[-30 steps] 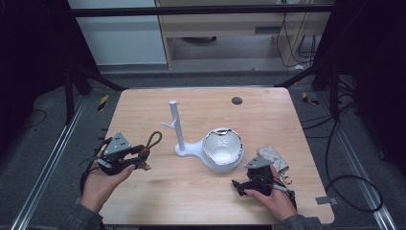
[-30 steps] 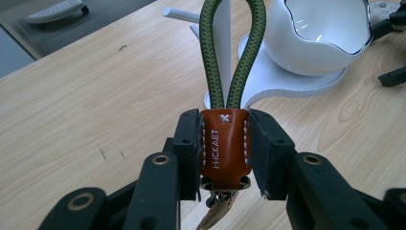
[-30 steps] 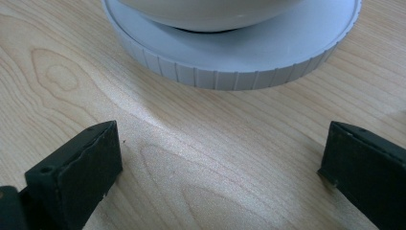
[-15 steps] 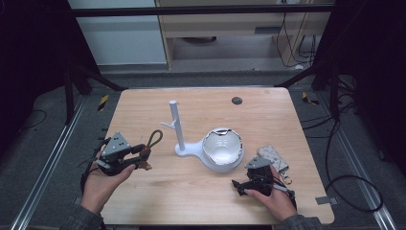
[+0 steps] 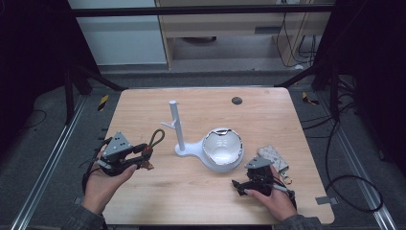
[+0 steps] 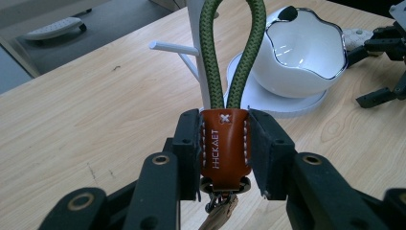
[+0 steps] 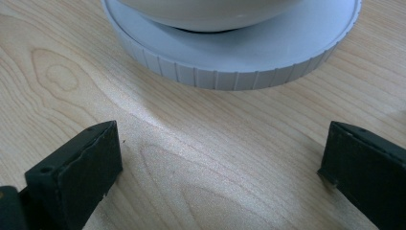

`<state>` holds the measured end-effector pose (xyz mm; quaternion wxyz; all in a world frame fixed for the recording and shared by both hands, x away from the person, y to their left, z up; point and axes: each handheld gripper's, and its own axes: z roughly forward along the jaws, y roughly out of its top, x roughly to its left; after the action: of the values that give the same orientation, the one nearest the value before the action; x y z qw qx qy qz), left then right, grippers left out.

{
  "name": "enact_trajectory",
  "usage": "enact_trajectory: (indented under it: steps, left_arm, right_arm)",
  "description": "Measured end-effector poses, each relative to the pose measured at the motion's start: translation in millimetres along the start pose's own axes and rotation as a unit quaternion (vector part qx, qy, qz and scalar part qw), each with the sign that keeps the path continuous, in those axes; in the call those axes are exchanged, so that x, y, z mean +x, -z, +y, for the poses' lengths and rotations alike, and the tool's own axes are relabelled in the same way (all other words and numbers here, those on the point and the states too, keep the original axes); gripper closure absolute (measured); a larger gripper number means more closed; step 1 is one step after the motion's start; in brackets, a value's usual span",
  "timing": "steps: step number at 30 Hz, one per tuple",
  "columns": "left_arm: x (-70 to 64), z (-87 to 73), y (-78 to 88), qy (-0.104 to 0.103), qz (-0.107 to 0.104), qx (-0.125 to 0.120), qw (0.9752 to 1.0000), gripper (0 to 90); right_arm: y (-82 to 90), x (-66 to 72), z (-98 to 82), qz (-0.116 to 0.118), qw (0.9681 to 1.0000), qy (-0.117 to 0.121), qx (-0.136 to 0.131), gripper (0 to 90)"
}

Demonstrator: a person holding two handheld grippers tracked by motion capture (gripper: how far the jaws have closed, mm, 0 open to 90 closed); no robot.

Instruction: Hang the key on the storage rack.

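High view, change: next to nothing is seen to have shifted since a second ago; the left gripper [image 5: 143,154] is held over the counter's [image 5: 201,201] left part with the keychain [image 5: 154,141] as before, and the right gripper [image 5: 242,184] is kept low at the right, beside a patterned pouch [image 5: 274,157].
High view, layout: a white stand [image 5: 177,129] with a side peg and a white bowl [image 5: 222,149] on its round base are placed mid-counter, the keychain well left of the post.
Left gripper view: what the high view leaves small is shown close; the fingers [image 6: 189,143] are pressed shut on the brown leather tab [image 6: 225,146], the green cord loop [image 6: 232,52] rising before the stand's post [image 6: 198,28] and peg.
Right gripper view: the fingers [image 7: 79,177] are seen wide apart with bare counter between them, just short of the ribbed base [image 7: 230,62].
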<state>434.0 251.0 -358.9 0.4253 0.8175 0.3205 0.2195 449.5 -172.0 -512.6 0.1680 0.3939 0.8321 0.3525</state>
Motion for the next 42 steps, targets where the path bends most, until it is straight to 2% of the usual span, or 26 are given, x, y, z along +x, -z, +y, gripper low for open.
enact_trajectory:
  steps: [25,34,42]
  left_arm:
    - [-6.9,14.6,-14.3,0.003,-0.005,-0.019,0.9998,65.7]
    - [-7.2,19.2,-18.0,0.001,-0.006,-0.019,0.9998,65.6]
    - [-3.8,22.2,-28.0,0.006,-0.004,-0.015,0.9999,65.6]
  right_arm:
    - [0.0,0.0,0.0,0.0,1.0,0.0,0.0,0.2]
    - [0.0,0.0,0.0,0.0,1.0,0.0,0.0,0.3]
    - [0.0,0.0,0.0,0.0,1.0,0.0,0.0,0.3]
